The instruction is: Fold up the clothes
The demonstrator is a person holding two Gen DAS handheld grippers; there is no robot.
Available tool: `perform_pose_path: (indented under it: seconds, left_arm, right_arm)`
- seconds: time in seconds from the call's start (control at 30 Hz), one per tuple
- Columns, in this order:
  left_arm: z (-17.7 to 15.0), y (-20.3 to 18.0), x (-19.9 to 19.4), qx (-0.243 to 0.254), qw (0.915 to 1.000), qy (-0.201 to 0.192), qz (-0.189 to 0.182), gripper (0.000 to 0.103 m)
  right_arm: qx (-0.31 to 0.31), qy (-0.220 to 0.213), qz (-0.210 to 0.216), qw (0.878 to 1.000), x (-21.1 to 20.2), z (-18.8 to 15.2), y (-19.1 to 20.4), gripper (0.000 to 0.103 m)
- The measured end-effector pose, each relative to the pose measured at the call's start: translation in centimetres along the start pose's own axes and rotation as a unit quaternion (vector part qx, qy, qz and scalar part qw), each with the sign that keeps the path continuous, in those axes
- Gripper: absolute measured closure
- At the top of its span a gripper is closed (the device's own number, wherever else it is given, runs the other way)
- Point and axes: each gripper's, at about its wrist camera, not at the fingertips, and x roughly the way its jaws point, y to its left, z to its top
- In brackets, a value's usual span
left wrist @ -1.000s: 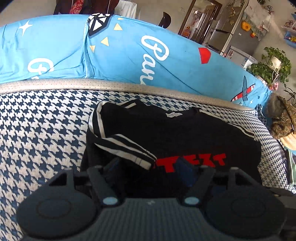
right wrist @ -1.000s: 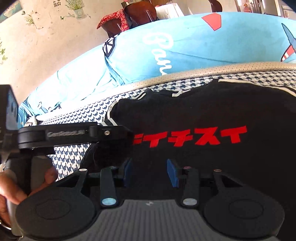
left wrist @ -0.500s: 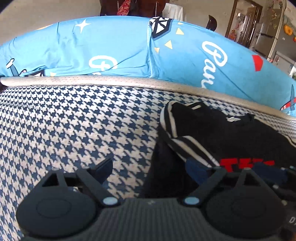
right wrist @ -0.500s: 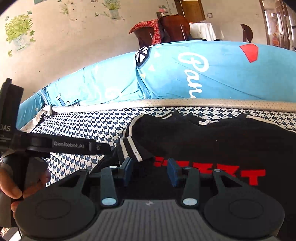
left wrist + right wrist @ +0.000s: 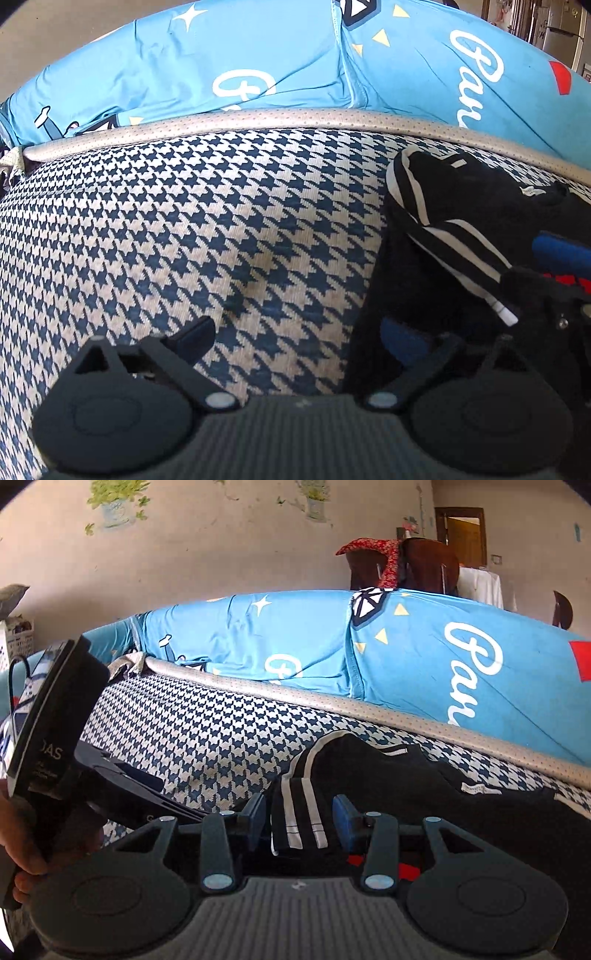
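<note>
Swung left off the black tee, L gripper now hangs over bare houndstooth cover, jaws opening, nothing between; blue cushions behind. R gripper, part-open, straddles the striped sleeve, folded onto the tee; contact unclear.
</note>
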Motion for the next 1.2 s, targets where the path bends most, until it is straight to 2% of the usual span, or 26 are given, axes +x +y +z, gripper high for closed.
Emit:
perform_pose_path:
  seconds: [0.17, 0.3, 0.43, 0.47, 0.53, 0.63, 0.73, 0.9, 0.93, 1.03, 1.2]
  left_arm:
    - [0.1, 0.3, 0.3, -0.003, 0.9999, 0.004, -0.011, 0.000]
    - [0.2, 0.6, 0.5, -0.012, 0.9998, 0.009, -0.016, 0.000]
    - [0.3, 0.5, 0.5, -0.010, 0.9998, 0.009, -0.017, 0.000]
    - [0.3, 0.5, 0.5, -0.009, 0.9998, 0.009, -0.017, 0.000]
    - [0.2, 0.5, 0.5, -0.007, 0.9998, 0.009, -0.017, 0.000]
    - [0.3, 0.5, 0.6, -0.006, 0.9998, 0.011, -0.017, 0.000]
    - [0.3, 0.4, 0.6, -0.005, 0.9998, 0.013, -0.017, 0.000]
    - [0.2, 0.4, 0.6, -0.001, 0.9997, 0.014, -0.018, 0.000]
    - [0.2, 0.4, 0.6, -0.001, 0.9997, 0.015, -0.018, 0.000]
    - [0.3, 0.4, 0.6, -0.004, 0.9997, 0.018, -0.019, 0.000]
    - [0.4, 0.5, 0.2, -0.016, 0.9995, 0.010, -0.025, 0.000]
  right_arm:
    - [-0.032, 0.019, 0.008, 0.999, 1.9, -0.2, 0.2, 0.062]
    - [-0.078, 0.025, -0.002, 0.997, 3.0, -0.4, 0.9, 0.063]
    - [-0.087, 0.031, -0.020, 0.996, 3.9, -0.6, 0.7, 0.085]
    - [-0.077, 0.030, -0.024, 0.996, 4.0, -0.5, 0.3, 0.086]
    - [-0.040, 0.026, -0.032, 0.998, 3.9, -0.3, -0.8, 0.090]
    - [0.095, 0.020, -0.024, 0.995, 3.0, 0.4, -4.0, 0.091]
    - [0.227, 0.025, -0.038, 0.973, 2.6, -0.4, -7.0, 0.091]
    - [0.354, 0.044, -0.058, 0.933, 2.6, -2.1, -10.2, 0.091]
    - [0.351, 0.043, -0.061, 0.933, 2.5, -2.1, -10.2, 0.090]
    - [0.308, 0.027, -0.073, 0.948, 1.9, -1.3, -9.7, 0.089]
    - [0.243, 0.000, -0.058, 0.968, 1.5, 0.6, -8.9, 0.088]
